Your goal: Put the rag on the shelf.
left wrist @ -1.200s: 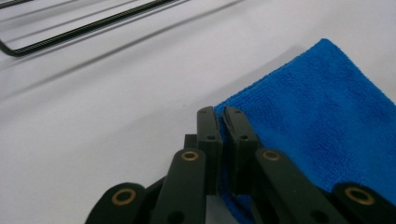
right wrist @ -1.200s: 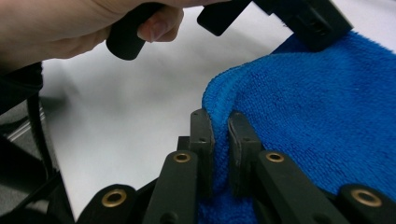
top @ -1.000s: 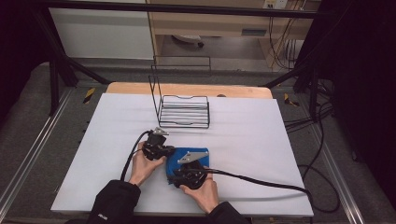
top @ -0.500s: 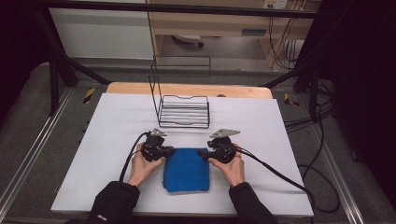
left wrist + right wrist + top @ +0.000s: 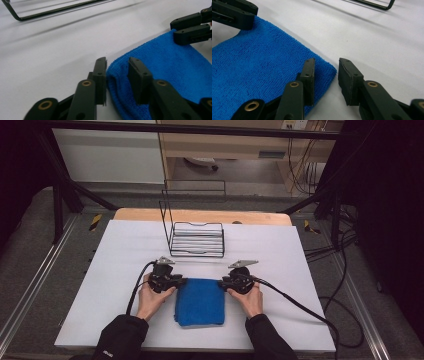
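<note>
Blue microfibre cloth [image 5: 200, 301]: folded into a rectangle, flat on the white table surface [image 5: 310, 285], directly in front of the black wire rack [image 5: 196, 239], on the person's side of it and apart from it. Far edge of the cloth parallel to the near side of the rack.

Left gripper [image 5: 176, 282]: at the far left corner of the cloth, held low over the table in the left hand [image 5: 152, 295]. Jaws released, just now opening, a clear gap between them. In the left gripper view [image 5: 116, 72], the folded corner of the cloth [image 5: 162, 72] lying in that gap; one jaw against the outer edge, the other resting over the pile. No pinch on the fabric visible; pads not pressed together.

Right gripper [image 5: 225, 283]: at the far right corner of the cloth, held low in the right hand [image 5: 248, 299]. Jaws just now closing, yet parted with a gap. In the right gripper view [image 5: 325, 72], one jaw over the corner of the cloth [image 5: 262, 72], the other over bare table beside it. Corner point of the cloth between the two jaws, not clamped.

Both grippers level with each other along the far edge of the cloth, pointing inward at one another, cloth between them. Cable from each gripper trailing back across the table away from the cloth. Rack standing upright, its tall wire back on the side away from the cloth.
</note>
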